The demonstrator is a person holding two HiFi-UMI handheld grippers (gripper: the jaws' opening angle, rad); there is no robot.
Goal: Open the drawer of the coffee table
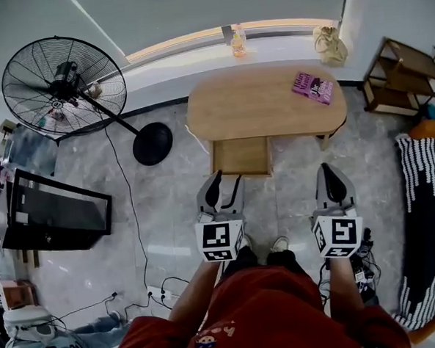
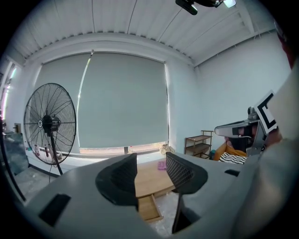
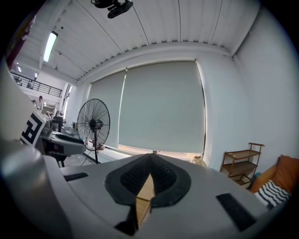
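Far left: fan (image 1: 64, 85) standing by the window, black screen (image 1: 55, 220) sitting nearer the person. Person is standing in front of the coffee table (image 1: 264, 100), both forearms reaching forward out of red sleeves.

The left gripper (image 1: 225, 185) is hanging in the air above the floor, pointing at the table. In the left gripper view its jaws are standing apart with nothing between them. Only the tabletop and the drawer (image 1: 240, 156) are showing through the gap. The drawer is sticking out open from under the table's near edge, left of centre. It is sitting just ahead of the left gripper's tips, not touching them.

A pink book (image 1: 313, 87) is lying on the tabletop's right end.

The right gripper (image 1: 328, 179) is hanging level with the left one and well apart from it. It is also pointing forward, over floor to the right of the drawer, clear of the table. In the right gripper view its jaw tips are meeting with nothing clamped; a sliver of wood is showing through the slit below them.

Far right: wooden shelf (image 1: 403, 77) standing by the wall, striped cushion (image 1: 426, 216) lying nearer the person.
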